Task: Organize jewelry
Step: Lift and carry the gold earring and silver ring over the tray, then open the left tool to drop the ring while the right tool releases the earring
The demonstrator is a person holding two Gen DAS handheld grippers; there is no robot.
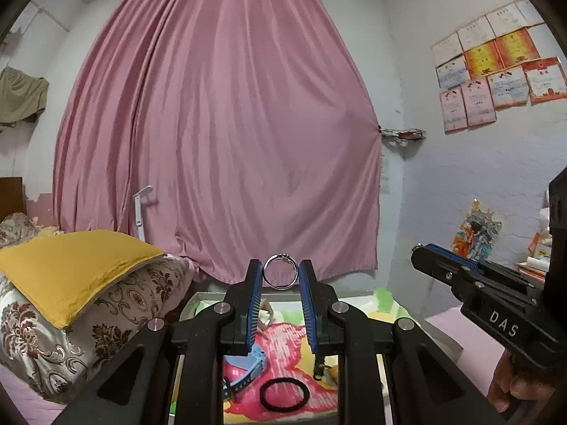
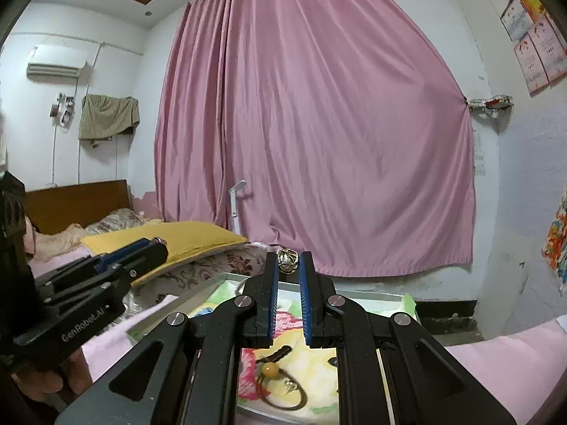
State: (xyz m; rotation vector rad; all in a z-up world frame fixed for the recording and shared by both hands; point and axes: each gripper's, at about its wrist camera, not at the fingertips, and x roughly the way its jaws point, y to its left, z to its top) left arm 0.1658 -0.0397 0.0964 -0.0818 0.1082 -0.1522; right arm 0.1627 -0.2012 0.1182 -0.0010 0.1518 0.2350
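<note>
Pinching a thin silver ring [image 1: 280, 271] upright at its tips, the left tool [image 1: 280, 276] hovers above the shallow tray [image 1: 205, 297]; the right tool [image 2: 287, 271] clamps a small ornate metal trinket [image 2: 287, 261]. Lowering each gently before releasing should prevent rolling

Plain pink fabric curtain [image 1: 219, 134]; mustard-yellow pillow [image 1: 71, 265]; cream quilt with brown floral pattern [image 1: 117, 315]; silver metal ring [image 1: 280, 271]; black round hair tie [image 1: 284, 394].
</note>
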